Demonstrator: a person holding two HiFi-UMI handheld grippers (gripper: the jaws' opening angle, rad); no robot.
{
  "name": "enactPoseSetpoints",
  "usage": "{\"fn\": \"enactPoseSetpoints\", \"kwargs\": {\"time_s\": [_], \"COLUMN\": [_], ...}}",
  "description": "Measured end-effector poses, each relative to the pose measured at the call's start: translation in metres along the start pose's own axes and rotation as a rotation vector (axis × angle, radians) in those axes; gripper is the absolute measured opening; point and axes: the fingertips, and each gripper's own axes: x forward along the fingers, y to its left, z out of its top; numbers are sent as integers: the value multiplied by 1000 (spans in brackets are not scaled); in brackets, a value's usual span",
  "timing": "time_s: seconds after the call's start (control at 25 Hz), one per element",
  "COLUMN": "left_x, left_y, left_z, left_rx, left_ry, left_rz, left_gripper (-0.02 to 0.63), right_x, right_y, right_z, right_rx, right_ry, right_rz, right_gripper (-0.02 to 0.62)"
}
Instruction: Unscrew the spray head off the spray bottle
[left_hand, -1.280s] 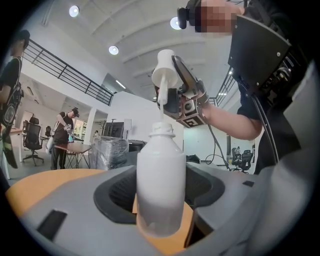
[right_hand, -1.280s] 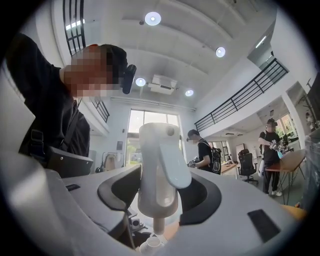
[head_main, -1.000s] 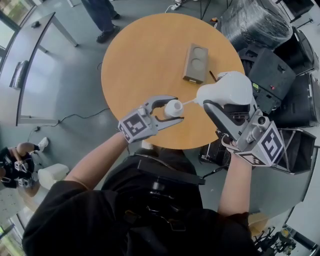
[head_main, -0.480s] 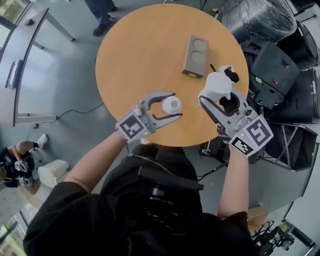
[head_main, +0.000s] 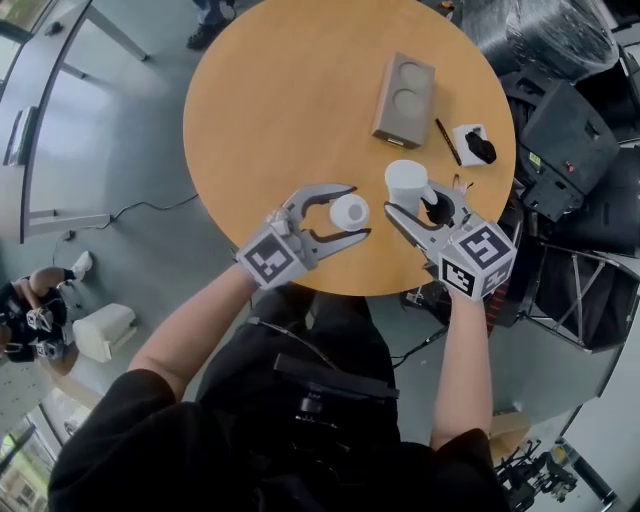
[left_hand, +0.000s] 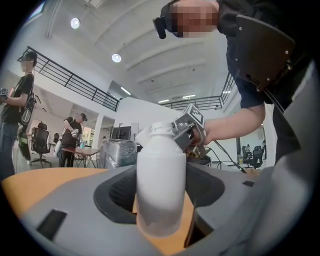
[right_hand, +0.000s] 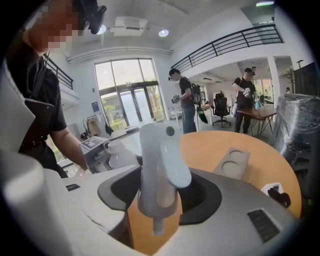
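The white spray bottle (head_main: 348, 211) stands upright between the jaws of my left gripper (head_main: 355, 213), just above the near edge of the round wooden table (head_main: 290, 110). In the left gripper view the bottle (left_hand: 161, 180) shows a bare threaded neck, and both pads press its sides. The white spray head (head_main: 404, 180) is off the bottle and a little to its right. My right gripper (head_main: 422, 197) is shut on it. In the right gripper view the spray head (right_hand: 159, 165) is upright, trigger forward, with its short dip tube (right_hand: 157, 225) hanging free below.
A grey-brown block (head_main: 405, 100) with two round recesses lies at the table's far right. A dark pen (head_main: 447, 142) and a small white card with a black object (head_main: 473, 143) lie beside it. Black cases (head_main: 570, 130) crowd the floor to the right. People stand in the background.
My right gripper, which held the spray head high with its tube leaving the bottle, has come down and nearer the table with the head. The left gripper and bottle have barely moved.
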Motion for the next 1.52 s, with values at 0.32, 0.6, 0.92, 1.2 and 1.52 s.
{"fn": "enactPoseSetpoints", "kwargs": {"time_s": [0.32,0.6,0.92,1.2,1.52], "left_x": [14,29,40,44,36], "left_y": [23,41,56,60,57], "left_z": [-83,-139,-189,-213,-231], "left_rx": [-58,-62,-70,-59,-51], "left_ry": [27,48,78,111,170], "left_rz": [50,86,119,142,152], "left_gripper": [307,307,307,307,310], "right_x": [58,100,145,165,175], "right_y": [-32,-58,-81,-88,-83], "right_z": [-86,-147,-195,-215,-226], "right_rx": [58,164,245,193,162], "right_ry": [156,193,235,282,293], "right_rz": [34,86,98,64,58], "right_gripper": [239,238,236,236,236]}}
